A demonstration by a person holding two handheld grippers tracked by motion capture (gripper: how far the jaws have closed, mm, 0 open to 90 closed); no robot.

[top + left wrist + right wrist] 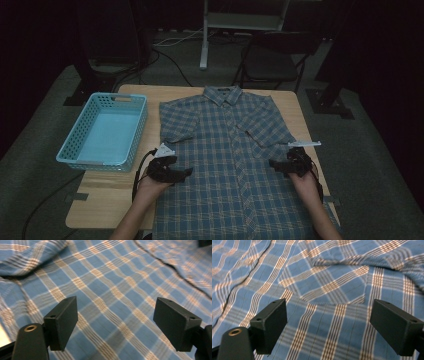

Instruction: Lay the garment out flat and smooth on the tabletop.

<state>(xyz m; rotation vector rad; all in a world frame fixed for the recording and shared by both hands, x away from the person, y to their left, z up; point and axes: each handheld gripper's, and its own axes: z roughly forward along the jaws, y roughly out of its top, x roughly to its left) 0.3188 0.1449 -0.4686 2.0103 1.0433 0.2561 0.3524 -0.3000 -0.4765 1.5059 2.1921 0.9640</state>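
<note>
One plaid shirt [227, 150], one blue basket [102, 131]; left gripper [184, 171], right gripper [274, 164] gaping wide, empty.

My right gripper [325, 327] has its two black jaws wide apart, with nothing between them. Under them lies the blue checked shirt [332, 285], its pocket corner pointing down.

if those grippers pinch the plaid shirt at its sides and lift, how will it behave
The shirt would likely droop: it already ripples in the left gripper view. Thin cloth, probably light. Both open grippers, left and right, may bunch it if pushed.
</note>
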